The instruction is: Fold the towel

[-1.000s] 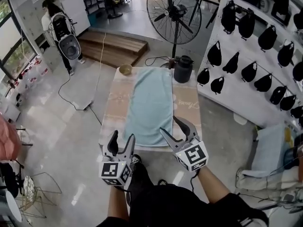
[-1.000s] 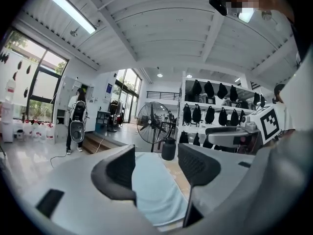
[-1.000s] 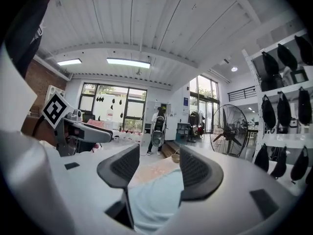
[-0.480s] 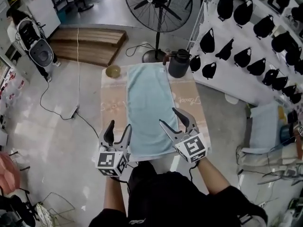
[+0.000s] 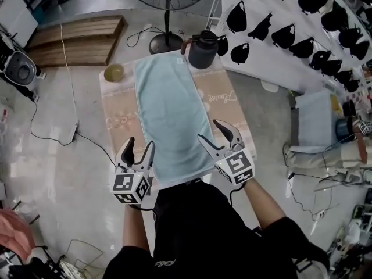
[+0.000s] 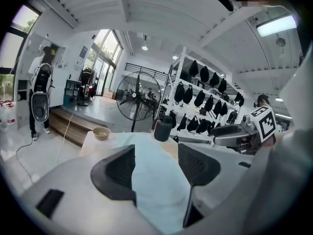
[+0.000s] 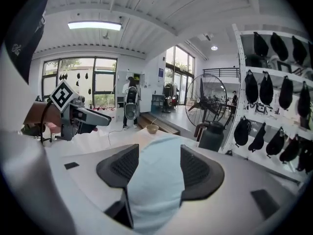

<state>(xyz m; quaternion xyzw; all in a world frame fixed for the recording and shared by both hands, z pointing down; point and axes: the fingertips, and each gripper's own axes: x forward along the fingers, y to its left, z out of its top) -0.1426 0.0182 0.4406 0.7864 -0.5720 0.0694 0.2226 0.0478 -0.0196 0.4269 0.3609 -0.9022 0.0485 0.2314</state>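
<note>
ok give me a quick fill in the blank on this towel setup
The towel on the table is light ___. The dark jug stands at the table's far ___ corner. The bowl sits at its far ___ corner. The jaws of the left gripper and right gripper are ___.
Missing: blue; right; left; open.

towel (image 5: 171, 121): matt cloth | jug (image 5: 203, 49): smooth plastic (slight sheen) | floor (image 5: 58, 150): glossy
</note>
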